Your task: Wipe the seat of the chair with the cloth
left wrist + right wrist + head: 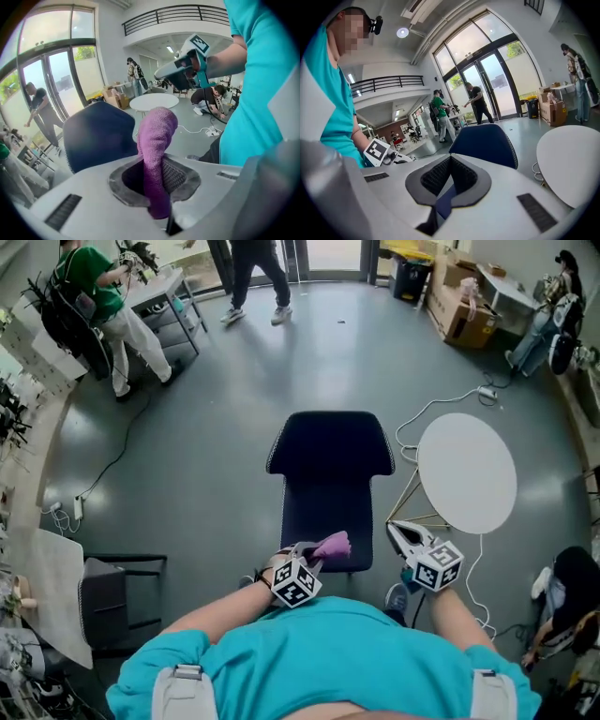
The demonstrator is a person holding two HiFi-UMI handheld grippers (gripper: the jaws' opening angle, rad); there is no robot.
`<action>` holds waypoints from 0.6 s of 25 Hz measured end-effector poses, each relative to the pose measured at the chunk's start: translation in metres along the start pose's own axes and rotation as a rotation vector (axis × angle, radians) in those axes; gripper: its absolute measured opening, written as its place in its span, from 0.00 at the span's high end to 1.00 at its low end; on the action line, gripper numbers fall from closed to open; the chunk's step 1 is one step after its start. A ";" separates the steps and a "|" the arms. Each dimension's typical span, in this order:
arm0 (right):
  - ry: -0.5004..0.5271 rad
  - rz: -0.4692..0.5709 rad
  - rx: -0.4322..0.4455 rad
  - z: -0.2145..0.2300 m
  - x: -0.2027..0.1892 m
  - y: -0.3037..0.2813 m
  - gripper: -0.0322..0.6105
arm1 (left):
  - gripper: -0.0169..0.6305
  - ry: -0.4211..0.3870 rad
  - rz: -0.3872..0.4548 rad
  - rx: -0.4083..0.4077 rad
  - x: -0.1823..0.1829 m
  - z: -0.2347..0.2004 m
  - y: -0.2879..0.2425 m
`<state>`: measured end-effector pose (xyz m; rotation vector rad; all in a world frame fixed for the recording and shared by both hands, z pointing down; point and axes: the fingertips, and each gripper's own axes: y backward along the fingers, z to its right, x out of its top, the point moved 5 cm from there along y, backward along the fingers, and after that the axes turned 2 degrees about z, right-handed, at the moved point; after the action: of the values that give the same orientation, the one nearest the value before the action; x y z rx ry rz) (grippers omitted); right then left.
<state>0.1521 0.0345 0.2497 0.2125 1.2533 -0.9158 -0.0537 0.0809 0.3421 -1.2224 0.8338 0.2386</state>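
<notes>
**Left hand-held gripper (317,554).** I find its jaws clamped on the purple cloth (335,545). In the left gripper view, the cloth (158,136) stands up out of the left hand-held gripper (155,190) as a rolled, rounded bundle, pinched low between the dark pads. In the head view, the free end of the cloth points away from me, over the front edge of the dark blue chair (328,493).

**Right hand-held gripper (401,532).** It holds nothing. In its own view, the right hand-held gripper (446,187) shows its jaws a narrow gap apart, with only the blue of the chair (485,143) showing through the slot. It hangs off the seat's right front corner, between the chair and the round white table (467,472). It is well apart from the cloth.

**Chair.** Its backrest is on the far side from me and its seat is bare apart from the cloth at the near edge. The left gripper view shows the chair (98,136) just behind the cloth.

**Not made out.**
- No view shows whether the cloth touches the seat or is held just above it.
- The part of the cloth below the pads is hidden by the jaws.
- The chair legs are hidden under the seat.
- My teal-shirted torso cuts off the floor nearest me.
- The table's right side runs out of the right gripper view.
</notes>
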 end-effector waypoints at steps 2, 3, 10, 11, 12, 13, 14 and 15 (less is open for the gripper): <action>0.010 0.019 0.006 -0.009 0.016 0.003 0.96 | 0.89 0.013 0.030 0.040 0.011 -0.011 0.022; 0.020 0.027 0.008 -0.012 0.024 0.005 0.96 | 0.89 0.018 0.046 0.059 0.016 -0.016 0.032; 0.064 0.089 0.015 -0.021 0.082 0.027 0.96 | 0.89 0.048 0.163 0.163 0.059 -0.040 0.102; 0.070 0.098 0.020 -0.023 0.091 0.030 0.96 | 0.89 0.059 0.191 0.176 0.066 -0.044 0.113; 0.080 0.107 0.026 -0.026 0.101 0.031 0.96 | 0.89 0.069 0.223 0.189 0.074 -0.050 0.125; 0.094 0.116 0.033 -0.029 0.111 0.032 0.96 | 0.89 0.078 0.258 0.204 0.082 -0.056 0.136; 0.110 0.126 0.041 -0.033 0.122 0.033 0.96 | 0.89 0.087 0.294 0.219 0.090 -0.063 0.149; 0.126 0.136 0.049 -0.038 0.133 0.033 0.96 | 0.89 0.093 0.330 0.235 0.098 -0.069 0.163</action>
<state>0.1511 0.0151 0.1087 0.3949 1.3166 -0.8257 -0.1110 0.0521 0.1502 -0.8777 1.1127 0.3414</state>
